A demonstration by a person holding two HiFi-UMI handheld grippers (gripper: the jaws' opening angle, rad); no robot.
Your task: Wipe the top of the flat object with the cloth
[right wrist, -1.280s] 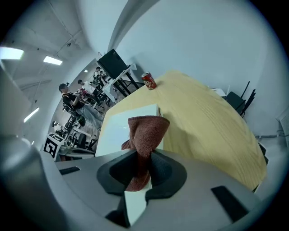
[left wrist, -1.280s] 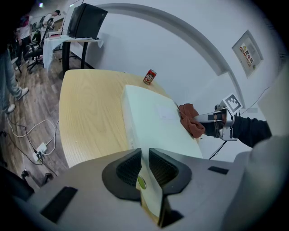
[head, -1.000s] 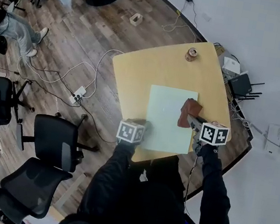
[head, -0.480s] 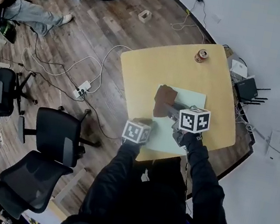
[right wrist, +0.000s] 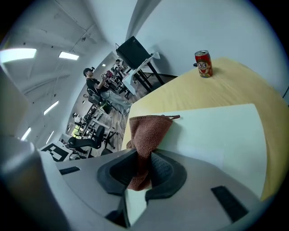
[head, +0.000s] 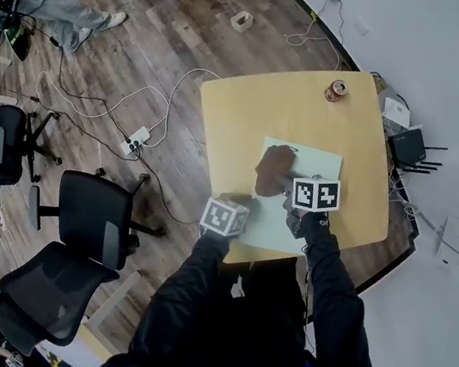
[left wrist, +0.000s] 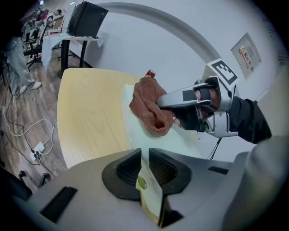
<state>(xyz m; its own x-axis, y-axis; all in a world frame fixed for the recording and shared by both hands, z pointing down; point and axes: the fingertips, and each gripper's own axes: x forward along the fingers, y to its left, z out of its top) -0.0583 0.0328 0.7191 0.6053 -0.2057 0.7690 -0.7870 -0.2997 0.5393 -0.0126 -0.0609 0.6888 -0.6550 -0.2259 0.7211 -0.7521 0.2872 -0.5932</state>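
Pale wood forms the top of the table (head: 259, 113) in the head view, and a pale green flat sheet (head: 324, 164) lies on its near half. The brown cloth (head: 273, 170) rests on the sheet's left part, close to the left edge. The right gripper (head: 285, 188) reaches over the sheet from the near side and meets the cloth. The left gripper (head: 238, 200) sits at the sheet's near left corner. A red can (head: 337, 90) stands upright near the table's far right corner, well apart from the sheet. Two black office chairs (head: 93, 216) stand on the wood floor to the left, with white cables (head: 138, 106) trailing between them and the table.

In the left gripper view, the jaws are pressed close together on a thin pale edge, the near edge of the sheet. Beyond them the cloth hangs bunched from the tip of the right gripper and touches the sheet's surface. The can shows just behind the cloth.

In the right gripper view, the jaws are closed on the cloth, pinching a narrow fold of it. The rest of the cloth spreads forward onto the sheet's left corner, with a small loop at its far edge. The sheet stretches away to the right, bare. The can stands on the table beyond it. A dark monitor (right wrist: 133, 52) stands on a desk in the room behind.
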